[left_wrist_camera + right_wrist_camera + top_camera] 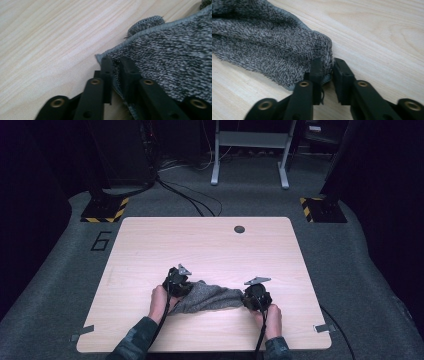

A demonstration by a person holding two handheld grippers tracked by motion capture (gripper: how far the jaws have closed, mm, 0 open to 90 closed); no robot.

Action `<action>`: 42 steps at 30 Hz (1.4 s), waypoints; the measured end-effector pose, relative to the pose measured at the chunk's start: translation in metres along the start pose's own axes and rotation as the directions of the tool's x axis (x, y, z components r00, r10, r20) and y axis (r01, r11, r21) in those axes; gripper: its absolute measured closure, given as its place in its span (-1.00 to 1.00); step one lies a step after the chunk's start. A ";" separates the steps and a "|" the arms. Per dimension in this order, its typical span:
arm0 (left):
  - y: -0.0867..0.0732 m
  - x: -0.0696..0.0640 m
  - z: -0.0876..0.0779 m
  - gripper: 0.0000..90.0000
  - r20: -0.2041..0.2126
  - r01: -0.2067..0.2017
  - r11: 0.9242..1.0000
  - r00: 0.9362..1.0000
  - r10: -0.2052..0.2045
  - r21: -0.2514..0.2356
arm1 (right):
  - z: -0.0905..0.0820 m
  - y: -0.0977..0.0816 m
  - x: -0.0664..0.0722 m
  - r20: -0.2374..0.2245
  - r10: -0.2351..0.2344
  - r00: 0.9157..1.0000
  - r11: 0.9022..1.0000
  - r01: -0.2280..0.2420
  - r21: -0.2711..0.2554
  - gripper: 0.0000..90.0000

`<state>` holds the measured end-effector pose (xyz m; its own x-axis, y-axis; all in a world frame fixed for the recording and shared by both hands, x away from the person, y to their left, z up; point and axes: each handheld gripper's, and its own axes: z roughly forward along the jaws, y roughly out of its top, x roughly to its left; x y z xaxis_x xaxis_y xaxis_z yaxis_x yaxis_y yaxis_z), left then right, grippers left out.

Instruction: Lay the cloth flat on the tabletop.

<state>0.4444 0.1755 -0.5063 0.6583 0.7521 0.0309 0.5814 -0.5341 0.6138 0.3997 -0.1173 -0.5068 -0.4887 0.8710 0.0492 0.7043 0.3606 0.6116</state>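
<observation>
Grey terry cloth (212,296) lies at the table's (210,245) six o'clock, stretched between my grippers. My left gripper (115,68) pinches the corner at nine o'clock, my right gripper (327,70) the three o'clock corner, probably so I can lift it taut.

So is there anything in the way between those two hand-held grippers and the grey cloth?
Nothing visible. The left hand-held gripper is shut on one edge of the grey cloth, and the right hand-held gripper is shut on its other end, on the bare wooden table.
</observation>
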 end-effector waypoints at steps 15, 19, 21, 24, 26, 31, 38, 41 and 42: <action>-0.002 0.007 -0.019 0.94 -0.047 0.017 0.994 0.999 -0.022 -0.106 | -0.006 -0.004 -0.009 -0.064 0.069 0.996 0.995 -0.074 -0.063 0.93; 0.003 0.010 -0.031 0.94 -0.063 0.015 0.989 0.998 -0.024 -0.146 | -0.018 0.002 -0.012 -0.051 0.075 0.996 0.991 -0.080 -0.105 0.94; 0.007 0.012 -0.039 0.95 -0.069 0.013 0.985 0.997 -0.026 -0.174 | -0.026 0.007 -0.014 -0.044 0.052 0.998 0.990 -0.057 -0.130 0.93; 0.012 0.014 -0.052 0.95 -0.075 0.013 0.976 0.997 -0.030 -0.217 | -0.039 0.016 -0.014 -0.029 0.042 0.999 0.985 -0.046 -0.166 0.93; 0.013 0.013 -0.059 0.95 -0.075 0.012 0.971 0.997 -0.031 -0.237 | -0.048 0.021 -0.013 -0.023 0.029 0.999 0.981 -0.033 -0.189 0.94; 0.008 0.012 -0.073 0.95 -0.066 0.022 0.961 0.997 -0.042 -0.277 | -0.069 0.028 -0.007 -0.005 0.004 1.000 0.972 -0.005 -0.236 0.94; -0.009 0.008 -0.079 0.95 -0.031 0.036 0.962 0.998 -0.047 -0.272 | -0.083 0.025 0.003 -0.011 -0.035 0.999 0.970 0.031 -0.241 0.94; -0.017 0.010 -0.076 0.95 -0.016 0.050 0.967 0.998 -0.055 -0.250 | -0.083 0.021 0.006 -0.017 -0.053 0.998 0.975 0.048 -0.219 0.94; -0.019 0.010 -0.074 0.95 -0.016 0.055 0.968 0.998 -0.061 -0.246 | -0.082 0.020 0.006 -0.018 -0.056 0.998 0.976 0.051 -0.213 0.94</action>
<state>0.4046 0.2217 -0.4594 0.6138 0.7894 0.0064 0.4813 -0.3806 0.7896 0.3683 -0.1322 -0.4298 -0.5365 0.8434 0.0293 0.5528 0.3249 0.7673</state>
